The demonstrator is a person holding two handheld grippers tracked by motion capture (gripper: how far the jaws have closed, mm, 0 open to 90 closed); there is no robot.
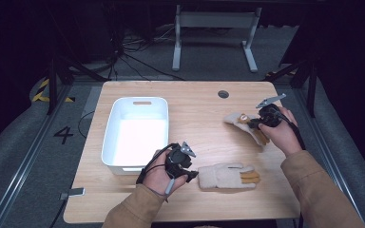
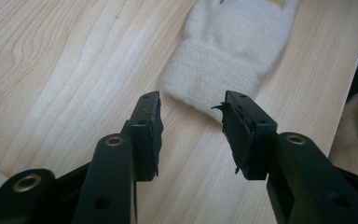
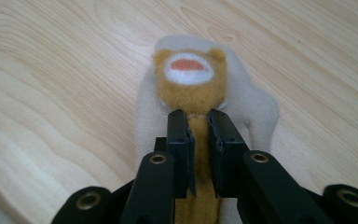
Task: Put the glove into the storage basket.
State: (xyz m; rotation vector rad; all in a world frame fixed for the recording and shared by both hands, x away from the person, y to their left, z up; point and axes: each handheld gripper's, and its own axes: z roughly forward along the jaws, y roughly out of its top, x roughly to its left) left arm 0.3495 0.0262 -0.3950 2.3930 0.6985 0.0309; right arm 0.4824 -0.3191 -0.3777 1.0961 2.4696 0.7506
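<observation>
A cream glove lay flat near the table's front edge, its ribbed cuff just ahead of the left gripper, whose jaws stood wide apart and empty. Well apart, at the right, a second glove with a tan bear patch lay pinched by the right gripper, jaws nearly closed on the tan fabric. A white bin sat at the left.

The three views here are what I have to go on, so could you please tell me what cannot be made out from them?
- Near glove, left gripper view: fingers cut off by the top edge.
- Far glove, right gripper view: the right gripper covers its lower part; whether the narrowed jaws truly pinch the brown fabric is unclear.
- White bin, high view: glare washes out its floor.
- Far glove's fingers, high view: partly behind the right hand.
</observation>
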